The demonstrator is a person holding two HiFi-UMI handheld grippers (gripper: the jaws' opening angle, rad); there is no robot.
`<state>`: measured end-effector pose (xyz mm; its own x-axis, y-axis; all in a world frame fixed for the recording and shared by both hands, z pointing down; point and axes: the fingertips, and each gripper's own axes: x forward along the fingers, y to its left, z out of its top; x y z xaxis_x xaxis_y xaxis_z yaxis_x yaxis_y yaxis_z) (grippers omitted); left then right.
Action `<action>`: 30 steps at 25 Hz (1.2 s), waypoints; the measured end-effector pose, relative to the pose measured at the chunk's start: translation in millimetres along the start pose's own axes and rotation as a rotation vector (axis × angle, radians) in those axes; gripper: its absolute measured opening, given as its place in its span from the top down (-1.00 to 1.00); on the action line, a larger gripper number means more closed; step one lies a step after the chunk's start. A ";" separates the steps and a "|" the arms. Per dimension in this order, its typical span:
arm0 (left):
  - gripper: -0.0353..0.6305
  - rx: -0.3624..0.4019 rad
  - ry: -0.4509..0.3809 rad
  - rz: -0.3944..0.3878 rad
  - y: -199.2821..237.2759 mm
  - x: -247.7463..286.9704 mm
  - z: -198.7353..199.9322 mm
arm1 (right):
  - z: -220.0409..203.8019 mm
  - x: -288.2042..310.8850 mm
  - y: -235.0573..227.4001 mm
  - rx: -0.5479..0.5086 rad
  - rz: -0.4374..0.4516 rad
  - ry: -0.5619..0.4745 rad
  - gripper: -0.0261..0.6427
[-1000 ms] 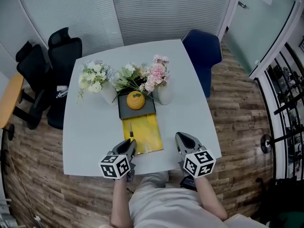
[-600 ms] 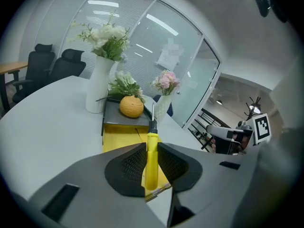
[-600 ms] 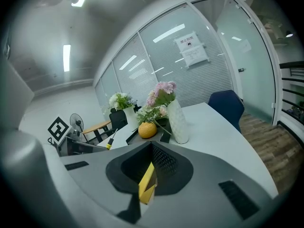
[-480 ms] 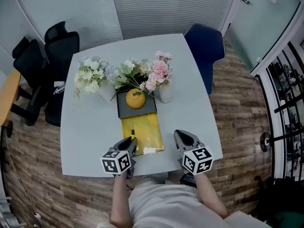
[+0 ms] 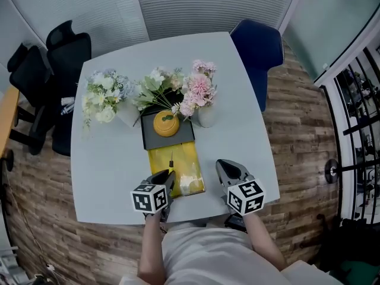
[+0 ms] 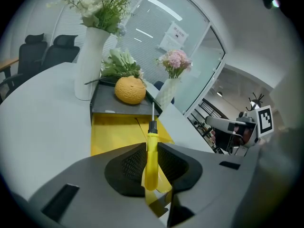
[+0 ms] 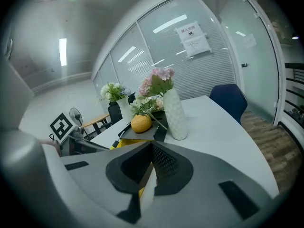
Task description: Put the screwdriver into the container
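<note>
1. Screwdriver (image 6: 151,164): yellow handle, black collar, thin metal shaft. It sits upright between the jaws of the left gripper (image 6: 152,148) with the shaft pointing away toward the tray.
2. Left gripper: jaws partly closed, pads pressing on the handle from both sides, so the tool is held.
3. Yellow container (image 5: 189,166): flat on the table straight ahead of the left gripper. In the head view the screwdriver is over its near left part; can't tell if the tip touches it.
4. Dark grey tray (image 5: 178,138): butts against the container's far end, with a round orange object (image 5: 165,123) on it.
5. Right gripper (image 5: 224,170): just right of the container's near corner, jaws closed together with nothing between them.
6. Three vases of flowers at the far side of the tray: white blooms (image 5: 98,97) to the left, green-white bunch (image 5: 155,89) behind, pink blooms (image 5: 199,89) to the right.
7. Table (image 5: 113,165): pale grey. A blue chair (image 5: 258,43) stands at the far right corner, black chairs (image 5: 50,64) to the left.
</note>
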<state>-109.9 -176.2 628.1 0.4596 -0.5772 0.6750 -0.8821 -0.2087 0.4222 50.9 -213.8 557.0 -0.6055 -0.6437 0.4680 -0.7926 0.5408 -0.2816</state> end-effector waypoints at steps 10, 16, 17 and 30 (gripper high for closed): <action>0.68 0.001 0.120 -0.006 3.4 28.1 -11.0 | -7.1 25.3 -6.4 -0.003 0.019 0.046 0.88; 0.68 0.004 0.178 0.005 6.0 41.0 -17.0 | -11.3 31.0 -13.7 -0.004 0.019 0.068 0.88; 0.68 0.006 0.188 0.009 6.8 43.1 -18.3 | -11.9 31.9 -15.3 -0.004 0.018 0.072 0.88; 0.67 0.024 0.282 0.027 15.6 62.7 -29.1 | -21.9 44.9 -25.4 0.008 0.016 0.115 0.88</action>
<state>-91.9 -192.7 694.7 0.4438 -0.3413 0.8286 -0.8949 -0.2167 0.3901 45.4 -244.6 603.5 -0.6058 -0.5683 0.5568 -0.7840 0.5454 -0.2964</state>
